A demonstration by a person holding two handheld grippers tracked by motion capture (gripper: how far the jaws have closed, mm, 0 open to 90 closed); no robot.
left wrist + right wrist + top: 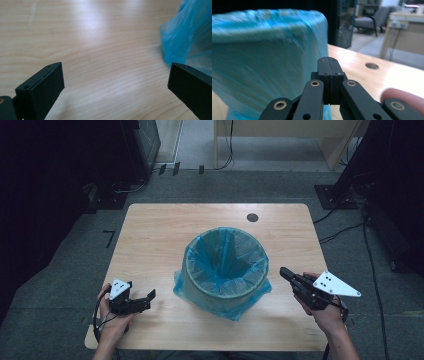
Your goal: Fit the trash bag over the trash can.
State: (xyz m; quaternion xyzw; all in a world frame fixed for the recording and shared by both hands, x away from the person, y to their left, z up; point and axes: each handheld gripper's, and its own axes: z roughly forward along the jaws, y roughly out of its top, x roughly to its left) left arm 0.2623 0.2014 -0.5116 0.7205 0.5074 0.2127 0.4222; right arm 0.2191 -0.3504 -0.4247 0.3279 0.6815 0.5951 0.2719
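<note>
Left gripper (147, 299): low over table (150, 235) at near left, jaws spread wide, nothing between them, aimed toward bin. Likely freed and ready for another pinch of liner.

Bin (225, 270): round, at table centre, between both grippers, apart from each. Lined with blue bag (224, 252), top folded outward over rim, loose skirt hanging down outer wall and spreading on tabletop. Judged purpose of fold: holding liner in place on rim.

Right gripper (284, 272): raised at near right, jaws pressed flat together, nothing pinched, tip pointing at bin's side without touching.

Grommet hole (252, 217): far right part of table, behind bin.

Hidden or unclear:
- Bin bottom, masked by bag folds.
- Bin wall colour, veiled by plastic.
- Bag (186, 37) in left gripper view cut off at right edge and blurred.
- Bag (262, 62) in right gripper view smeared; rim detail lost.
- Fit of liner on far rim hard to judge from above.
- Pinkish blur at lower right of right gripper view, probably a fingertip.
</note>
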